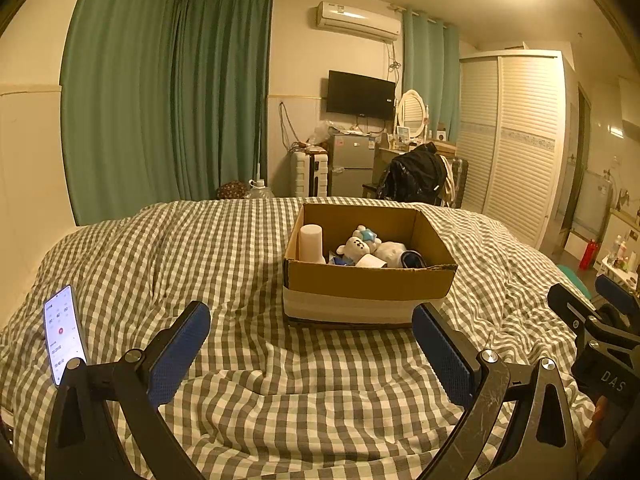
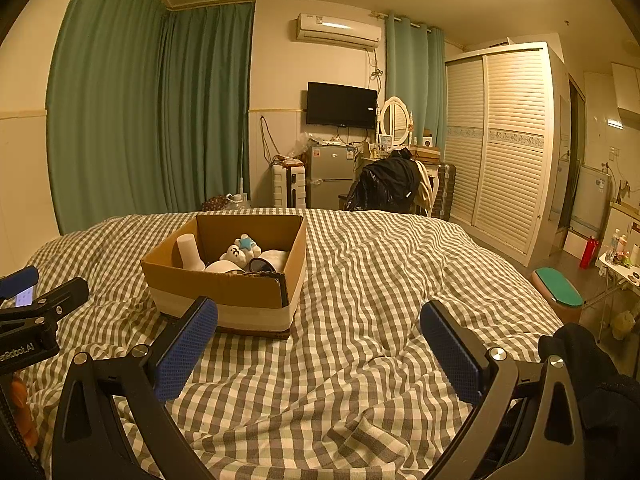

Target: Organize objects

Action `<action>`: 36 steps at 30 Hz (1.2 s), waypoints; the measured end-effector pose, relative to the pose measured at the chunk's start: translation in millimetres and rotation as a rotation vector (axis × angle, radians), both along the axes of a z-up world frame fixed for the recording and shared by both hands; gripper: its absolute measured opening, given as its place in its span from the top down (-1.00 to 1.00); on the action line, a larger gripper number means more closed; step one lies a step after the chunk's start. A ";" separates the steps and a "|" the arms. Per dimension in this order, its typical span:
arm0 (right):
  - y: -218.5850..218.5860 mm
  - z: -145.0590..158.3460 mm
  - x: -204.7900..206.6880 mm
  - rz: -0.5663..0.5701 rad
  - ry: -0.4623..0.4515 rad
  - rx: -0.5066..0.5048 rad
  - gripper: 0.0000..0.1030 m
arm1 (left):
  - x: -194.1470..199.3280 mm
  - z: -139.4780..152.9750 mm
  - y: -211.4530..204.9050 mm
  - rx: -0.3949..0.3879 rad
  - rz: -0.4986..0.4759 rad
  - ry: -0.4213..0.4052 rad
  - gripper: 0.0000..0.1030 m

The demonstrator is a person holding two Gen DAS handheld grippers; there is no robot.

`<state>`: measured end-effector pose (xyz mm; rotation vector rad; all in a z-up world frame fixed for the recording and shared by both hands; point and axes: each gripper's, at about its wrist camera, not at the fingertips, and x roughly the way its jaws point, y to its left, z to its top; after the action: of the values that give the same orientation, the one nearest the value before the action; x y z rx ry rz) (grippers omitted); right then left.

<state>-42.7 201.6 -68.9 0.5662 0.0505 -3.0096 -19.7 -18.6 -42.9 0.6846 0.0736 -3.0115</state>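
Note:
An open cardboard box (image 1: 368, 284) stands on the checked bed cover; it also shows in the right wrist view (image 2: 224, 284). Inside it are a white cylinder (image 1: 311, 243), a white plush toy with a blue star (image 1: 360, 242), a white rounded object (image 1: 390, 251) and a dark item (image 1: 414, 259). My left gripper (image 1: 312, 350) is open and empty, just in front of the box. My right gripper (image 2: 320, 350) is open and empty, in front of and to the right of the box.
A lit phone (image 1: 64, 332) stands at the bed's left. The checked cover (image 2: 380, 280) is wrinkled. Beyond the bed are a fridge (image 1: 352, 164), a chair with a black jacket (image 1: 416, 176) and a wardrobe (image 1: 516, 140). A stool (image 2: 558, 288) stands at the right.

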 end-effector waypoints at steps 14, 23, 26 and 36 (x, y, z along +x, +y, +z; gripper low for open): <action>2.4 -0.2 0.4 -0.001 -0.002 -0.001 -0.98 | 0.1 -0.6 -1.8 -0.003 0.016 -0.001 -1.00; 2.9 -0.3 0.6 -0.001 -0.003 0.000 -0.98 | 0.0 -1.1 -1.2 -0.007 0.016 0.001 -1.00; 2.7 -0.2 0.5 -0.001 -0.003 0.000 -0.98 | 0.1 -1.0 -1.2 -0.007 0.015 0.001 -1.00; 2.7 -0.1 0.5 -0.001 -0.004 0.000 -0.98 | 0.1 -1.2 -0.5 -0.007 0.015 0.001 -1.00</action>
<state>-42.2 204.3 -69.0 0.5719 0.0503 -3.0094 -19.6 -19.1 -44.1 0.6783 0.0671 -2.9967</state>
